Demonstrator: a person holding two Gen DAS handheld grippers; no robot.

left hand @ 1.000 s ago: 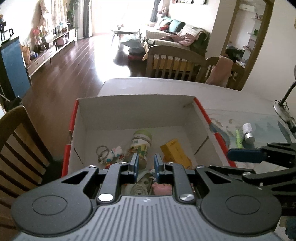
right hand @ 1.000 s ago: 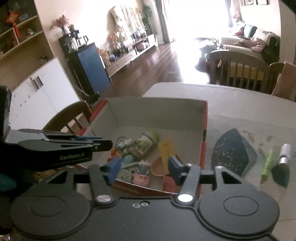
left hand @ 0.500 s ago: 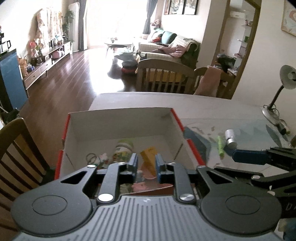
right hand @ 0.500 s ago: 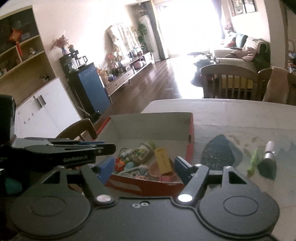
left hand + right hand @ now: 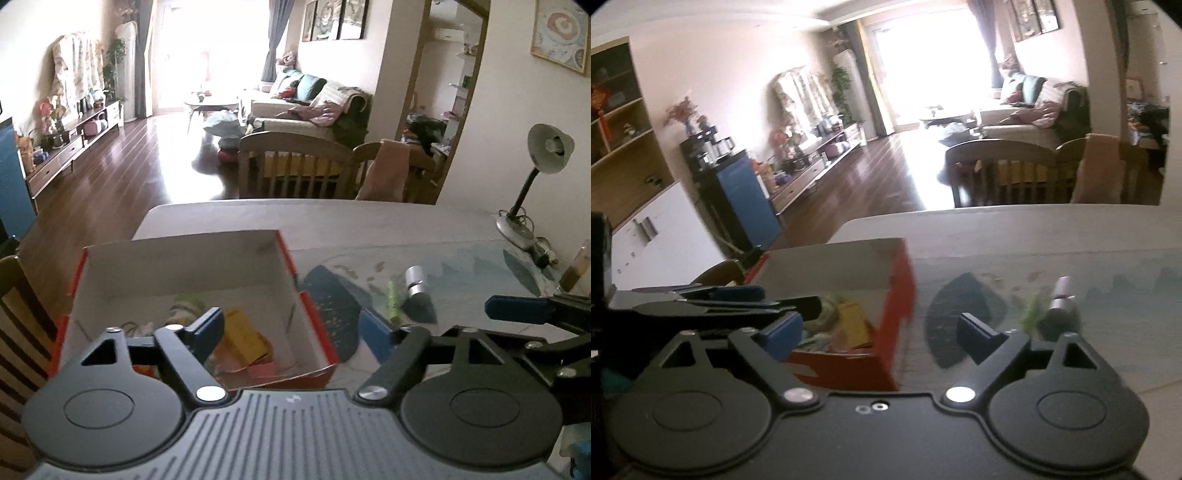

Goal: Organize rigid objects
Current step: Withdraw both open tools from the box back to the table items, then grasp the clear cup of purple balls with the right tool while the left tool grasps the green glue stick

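Both tools have pulled back from the box, which now sits lower left in both views. Left gripper and right gripper jaws just spread wide, nothing between. Green marker and silver cylinder remain on the table, centre right: likely next pickups.

Beyond your worktop stand two wooden chairs, a pinkish cloth draped over the right one. Behind those chairs you see a sofa heaped with cushions and blankets, with a round coffee table to its left. At the worktop's far right corner stands a desk lamp. Left of the worktop you have a blue cabinet and a low sideboard.
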